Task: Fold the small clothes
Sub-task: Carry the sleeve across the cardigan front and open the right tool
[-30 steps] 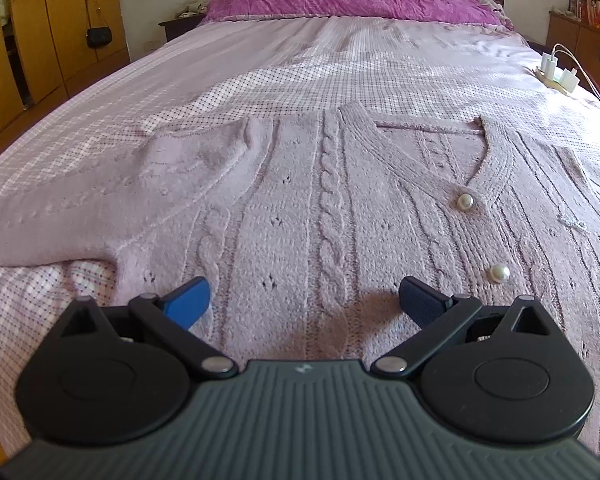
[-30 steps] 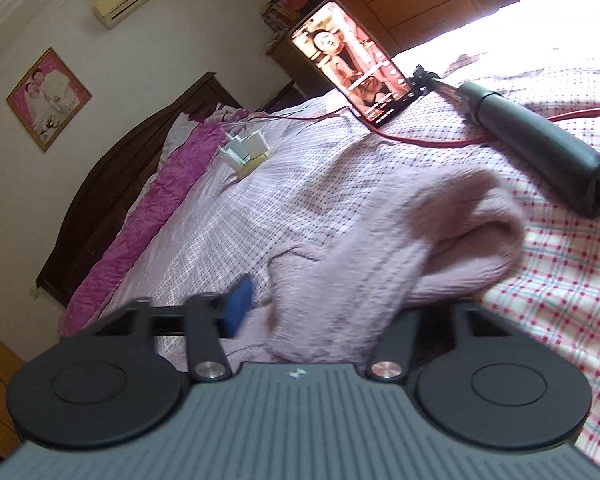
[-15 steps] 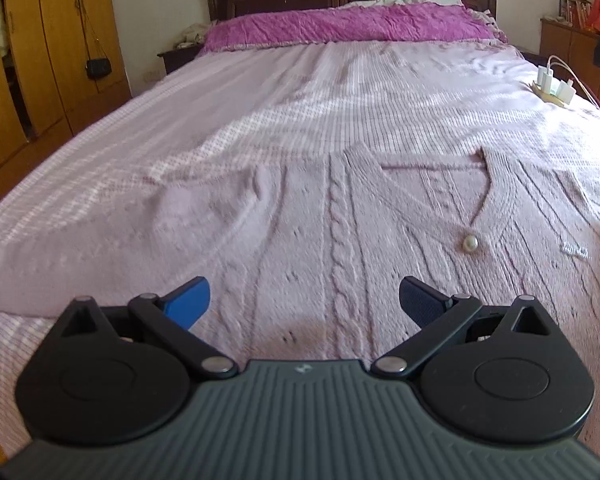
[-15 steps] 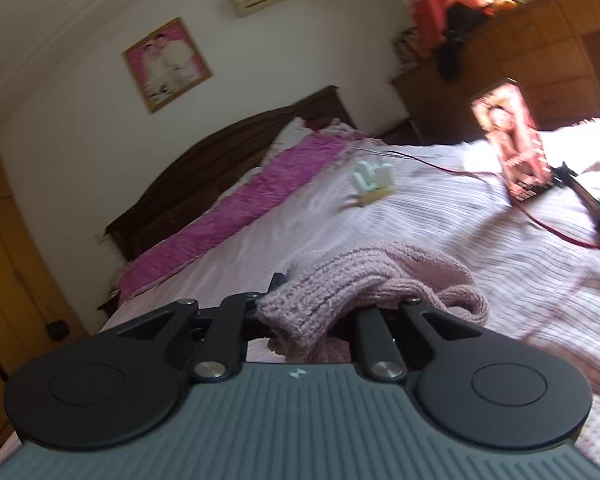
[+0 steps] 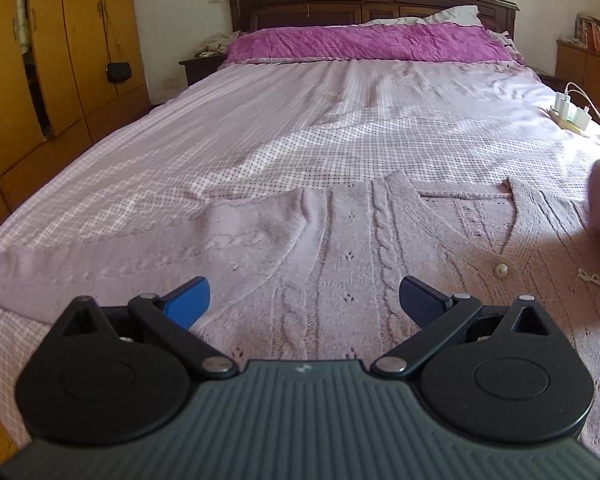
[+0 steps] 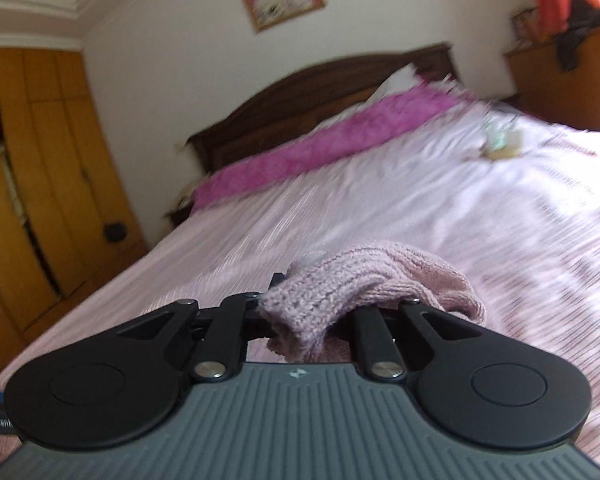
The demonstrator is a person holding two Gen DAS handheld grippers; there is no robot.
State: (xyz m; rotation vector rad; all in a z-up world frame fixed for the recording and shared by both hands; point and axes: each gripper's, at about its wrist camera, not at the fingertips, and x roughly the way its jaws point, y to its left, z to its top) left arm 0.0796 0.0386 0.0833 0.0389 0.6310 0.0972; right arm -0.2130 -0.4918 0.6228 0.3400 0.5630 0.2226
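1. Since a second ago the right claw (image 6: 312, 312) has closed on the sleeve (image 6: 364, 280); it now carries the cuff above the bed (image 6: 340, 208), so the view shows headboard where the bedside phone was.
2. Right claw: clamped on the knit, probably to bring the sleeve across the cardigan (image 5: 340, 272) body.
3. Left claw (image 5: 304, 300): open, empty, risen slightly, hovering over the cardigan just ahead of it, likely ready to pin or take the other sleeve.
4. The cardigan lies flat, buttoned side up, so its sides can fold in.
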